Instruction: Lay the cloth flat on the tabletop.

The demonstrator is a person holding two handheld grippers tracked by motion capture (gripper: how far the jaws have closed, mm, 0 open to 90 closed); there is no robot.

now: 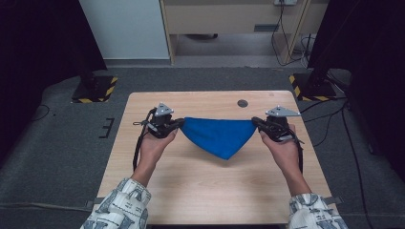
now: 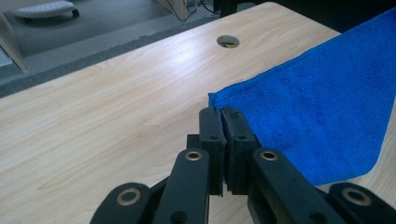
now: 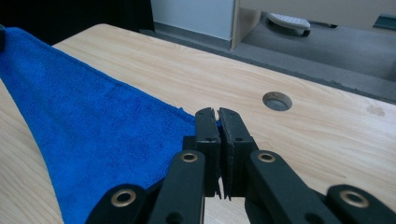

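**Blue towel strung up between both grippers**

Left gripper (image 1: 177, 124) has its black jaws pinched tight on one corner of the blue terry-cloth towel (image 1: 218, 136), and the right gripper (image 1: 256, 121) is clamped on the opposite corner the same way. Top edge of the towel runs pretty much straight from 9 o'clock to 3 o'clock between them, and the rest sags into a point at 6 o'clock, over the middle of the light wooden table (image 1: 205, 191). Round cable hole (image 1: 242, 103) in the tabletop sits up around 12 to 1 o'clock from the towel, well apart from it.
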